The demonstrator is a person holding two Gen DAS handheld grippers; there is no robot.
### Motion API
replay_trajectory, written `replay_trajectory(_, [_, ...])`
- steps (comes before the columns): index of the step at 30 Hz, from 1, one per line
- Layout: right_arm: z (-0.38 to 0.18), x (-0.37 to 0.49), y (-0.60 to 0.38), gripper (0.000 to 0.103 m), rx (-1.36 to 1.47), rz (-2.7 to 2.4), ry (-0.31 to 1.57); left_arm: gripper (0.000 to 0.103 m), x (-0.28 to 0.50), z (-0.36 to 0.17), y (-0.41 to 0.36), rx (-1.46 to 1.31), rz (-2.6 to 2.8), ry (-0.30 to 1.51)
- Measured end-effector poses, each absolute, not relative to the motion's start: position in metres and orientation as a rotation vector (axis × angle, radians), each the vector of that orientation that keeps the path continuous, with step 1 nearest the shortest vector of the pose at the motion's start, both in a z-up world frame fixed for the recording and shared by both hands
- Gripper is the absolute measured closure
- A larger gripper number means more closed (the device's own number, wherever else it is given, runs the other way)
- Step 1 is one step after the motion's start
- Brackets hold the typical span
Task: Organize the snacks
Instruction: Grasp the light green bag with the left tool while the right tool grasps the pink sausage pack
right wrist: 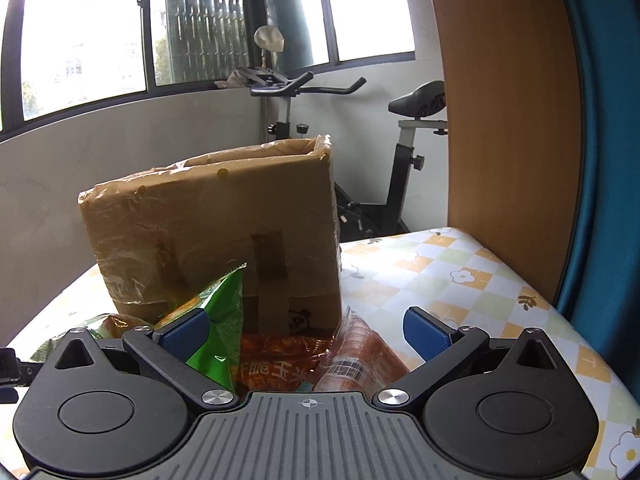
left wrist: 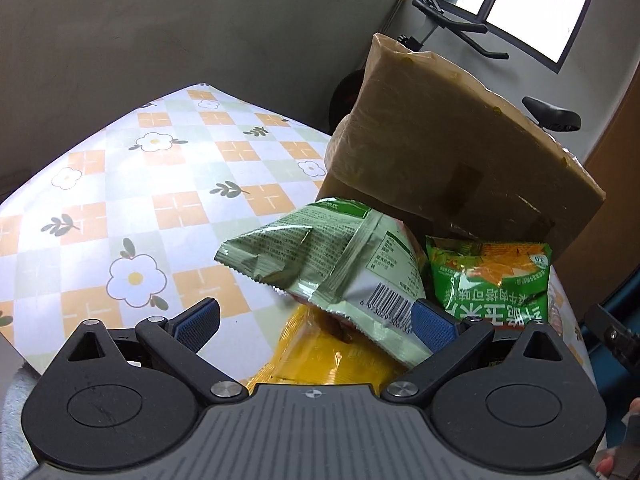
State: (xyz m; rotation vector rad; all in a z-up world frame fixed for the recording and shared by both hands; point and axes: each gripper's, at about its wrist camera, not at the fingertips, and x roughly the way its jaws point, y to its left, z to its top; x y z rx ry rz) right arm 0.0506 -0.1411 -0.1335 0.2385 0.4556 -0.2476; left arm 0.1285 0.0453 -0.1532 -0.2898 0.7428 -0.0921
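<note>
A taped cardboard box (left wrist: 452, 152) stands on the checked flower tablecloth (left wrist: 120, 184); it also shows in the right wrist view (right wrist: 212, 236). In front of it lies a heap of snack bags. My left gripper (left wrist: 316, 322) is open over a pale green bag (left wrist: 320, 264) and a yellow bag (left wrist: 320, 360); a bright green bag (left wrist: 492, 280) lies right of them. My right gripper (right wrist: 306, 328) is open over an orange bag (right wrist: 280, 364) and an orange-red bag (right wrist: 360, 356); the bright green bag (right wrist: 216, 320) stands by its left finger.
An exercise bike (right wrist: 400, 140) stands behind the table by the windows. A wooden panel (right wrist: 500, 120) and a blue curtain (right wrist: 600, 160) rise at the table's right edge (right wrist: 560, 304). The tablecloth lies bare left of the snacks.
</note>
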Motion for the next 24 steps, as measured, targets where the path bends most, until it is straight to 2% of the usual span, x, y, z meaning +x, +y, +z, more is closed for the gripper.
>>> replay_trajectory(8, [-0.146, 0.055, -0.149, 0.000, 0.278, -0.239, 0.478, 0.001, 0.161, -0.155, 0.048, -0.448, -0.048, 0.712])
replay_trajectory(14, [-0.153, 0.057, -0.158, 0.000, 0.322, -0.241, 0.501, 0.001, 0.177, -0.172, 0.049, -0.555, -0.058, 0.779])
replay_trajectory(24, [-0.164, 0.063, -0.165, 0.000, 0.358, -0.240, 0.538, 0.000, 0.198, -0.183, 0.028, -0.544, -0.076, 0.758])
